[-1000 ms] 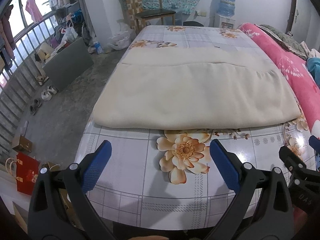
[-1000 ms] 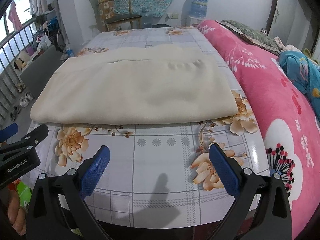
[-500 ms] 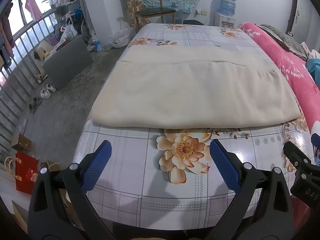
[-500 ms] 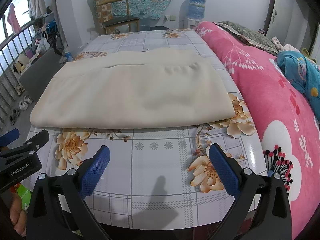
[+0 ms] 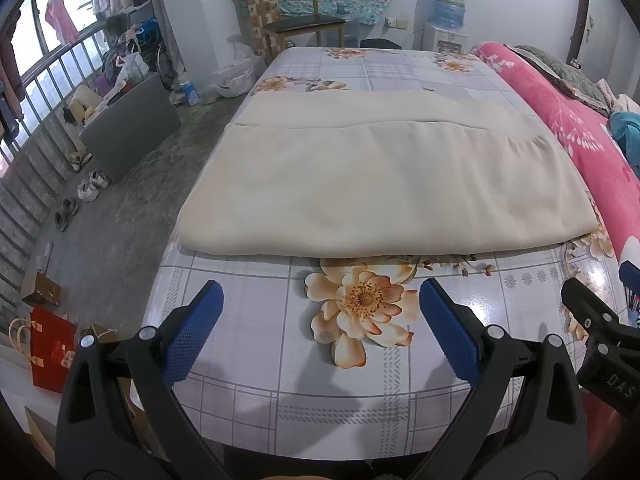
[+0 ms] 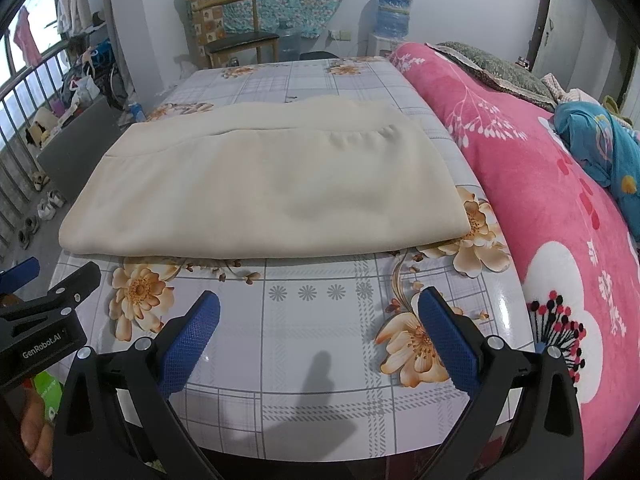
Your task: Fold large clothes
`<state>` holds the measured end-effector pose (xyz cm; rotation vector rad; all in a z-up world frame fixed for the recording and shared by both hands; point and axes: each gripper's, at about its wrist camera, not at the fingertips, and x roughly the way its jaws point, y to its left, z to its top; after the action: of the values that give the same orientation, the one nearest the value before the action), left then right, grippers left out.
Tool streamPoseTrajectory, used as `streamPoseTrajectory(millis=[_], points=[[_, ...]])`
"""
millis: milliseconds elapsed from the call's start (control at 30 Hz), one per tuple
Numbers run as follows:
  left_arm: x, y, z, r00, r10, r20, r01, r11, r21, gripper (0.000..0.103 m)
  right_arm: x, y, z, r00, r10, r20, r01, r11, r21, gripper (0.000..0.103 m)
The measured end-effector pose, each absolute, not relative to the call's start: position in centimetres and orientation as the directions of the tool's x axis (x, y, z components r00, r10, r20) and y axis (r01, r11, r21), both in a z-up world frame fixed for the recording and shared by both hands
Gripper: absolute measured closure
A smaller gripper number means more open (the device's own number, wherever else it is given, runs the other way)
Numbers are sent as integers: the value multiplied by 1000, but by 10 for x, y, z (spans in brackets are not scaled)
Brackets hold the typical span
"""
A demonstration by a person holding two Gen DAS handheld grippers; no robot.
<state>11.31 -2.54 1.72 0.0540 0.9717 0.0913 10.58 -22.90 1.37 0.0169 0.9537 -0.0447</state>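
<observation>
Folded cloth (image 5: 380, 184) lies flat on table (image 5: 280, 364), across its middle, near edge parallel to table front. Blanket (image 6: 560, 208) runs along table's right side. Chair (image 5: 300, 20) behind table's far end. Shoes (image 5: 86, 188) on floor, left of table. Both grippers over front edge, left gripper (image 5: 320, 332) beside right gripper (image 6: 320, 336).

I see a soft, matt cream cloth (image 5: 384, 184) lying on a glossy, smooth flowered table cover (image 5: 280, 344) that throws glare. My left gripper (image 5: 320, 332) and right gripper (image 6: 320, 336) are matt black plastic with dimpled blue pads (image 5: 192, 340). At right, a fuzzy pink blanket (image 6: 560, 208).
</observation>
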Motion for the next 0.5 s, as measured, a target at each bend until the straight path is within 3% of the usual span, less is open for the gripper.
streamPoseTrajectory(millis=[500], points=[[113, -28, 19, 562, 98, -821, -50, 995, 84, 8, 107, -229, 12, 576, -32, -817, 46, 999, -7, 6]])
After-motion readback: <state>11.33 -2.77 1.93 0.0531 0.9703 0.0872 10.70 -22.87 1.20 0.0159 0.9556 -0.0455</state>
